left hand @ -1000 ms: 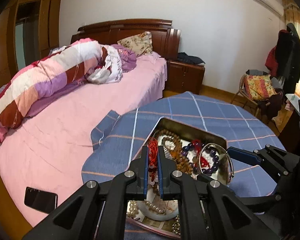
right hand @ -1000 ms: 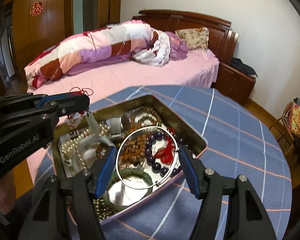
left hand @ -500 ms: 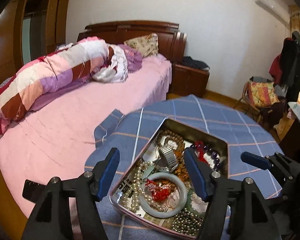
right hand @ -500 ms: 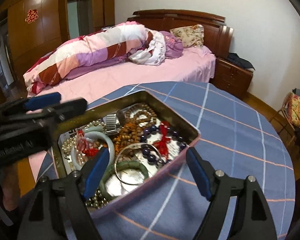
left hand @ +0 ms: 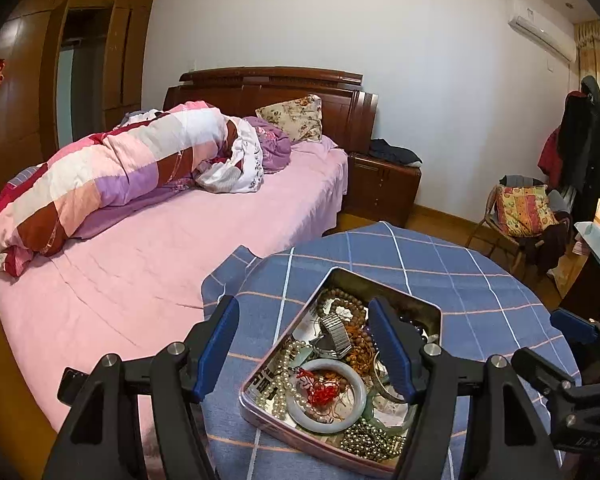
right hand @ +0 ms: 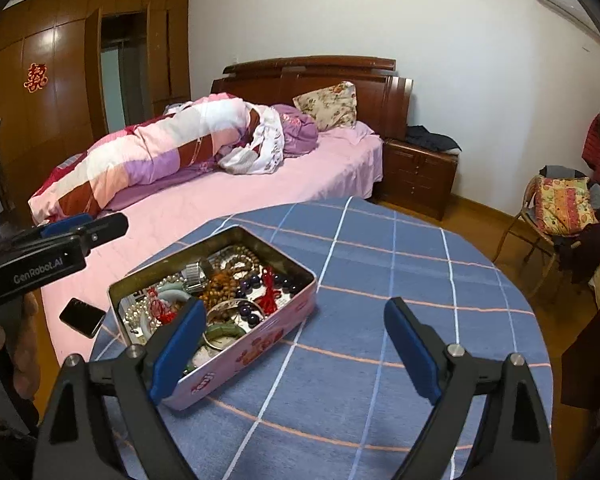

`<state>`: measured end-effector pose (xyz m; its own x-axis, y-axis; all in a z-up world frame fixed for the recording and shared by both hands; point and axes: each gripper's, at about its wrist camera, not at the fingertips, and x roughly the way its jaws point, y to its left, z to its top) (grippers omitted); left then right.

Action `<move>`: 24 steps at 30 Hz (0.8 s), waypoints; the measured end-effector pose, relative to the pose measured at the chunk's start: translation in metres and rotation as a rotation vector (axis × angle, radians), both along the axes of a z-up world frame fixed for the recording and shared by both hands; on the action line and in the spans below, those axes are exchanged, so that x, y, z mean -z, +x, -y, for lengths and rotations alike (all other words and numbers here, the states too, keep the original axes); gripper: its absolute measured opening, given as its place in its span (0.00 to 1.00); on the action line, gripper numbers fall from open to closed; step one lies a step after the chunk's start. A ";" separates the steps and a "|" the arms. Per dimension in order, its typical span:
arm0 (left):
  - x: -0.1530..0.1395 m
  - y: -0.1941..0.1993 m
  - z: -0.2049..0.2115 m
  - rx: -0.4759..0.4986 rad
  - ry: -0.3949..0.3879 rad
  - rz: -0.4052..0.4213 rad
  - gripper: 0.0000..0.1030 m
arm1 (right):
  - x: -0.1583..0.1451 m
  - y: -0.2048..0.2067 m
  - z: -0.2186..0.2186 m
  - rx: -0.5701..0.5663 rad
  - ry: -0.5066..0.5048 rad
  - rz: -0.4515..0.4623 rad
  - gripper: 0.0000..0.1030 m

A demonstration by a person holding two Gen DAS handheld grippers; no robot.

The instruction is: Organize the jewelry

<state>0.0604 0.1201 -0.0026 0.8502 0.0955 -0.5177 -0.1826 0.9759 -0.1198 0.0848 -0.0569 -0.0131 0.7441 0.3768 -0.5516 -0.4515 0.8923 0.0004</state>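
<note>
An open pink metal tin (right hand: 260, 336) sits on the round table with the blue checked cloth (right hand: 380, 272); its rim also shows in the left wrist view (left hand: 400, 300). It holds a white jade bangle (left hand: 352, 412), a red cord (left hand: 322, 394), pearls (left hand: 278, 384), wooden beads (right hand: 220, 284), purple beads (right hand: 252, 280), a metal watch band (left hand: 334, 332), a silver bangle (right hand: 228, 308) and a green bangle (right hand: 220, 330). My left gripper (left hand: 304, 352) is open and empty above the tin's near end. My right gripper (right hand: 292, 352) is open and empty, raised over the tin's right side.
A bed with pink sheets (left hand: 160, 248) and a rolled quilt (left hand: 112, 176) borders the table on the left. A black phone (right hand: 82, 317) lies on the bed by the table edge. A chair with cushions (right hand: 560, 208) stands at the right.
My left gripper opened and dropped the red cord into the tin. My right gripper let go of the silver bangle into the tin. Both grippers drew back and up.
</note>
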 end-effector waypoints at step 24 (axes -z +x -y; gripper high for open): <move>0.003 0.001 -0.002 -0.011 0.002 -0.009 0.65 | 0.005 0.000 0.000 0.001 0.011 -0.010 0.90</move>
<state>0.0611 0.1220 -0.0054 0.8445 0.1062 -0.5249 -0.1946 0.9740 -0.1161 0.0851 -0.0569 -0.0177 0.7393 0.3818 -0.5547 -0.4502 0.8928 0.0146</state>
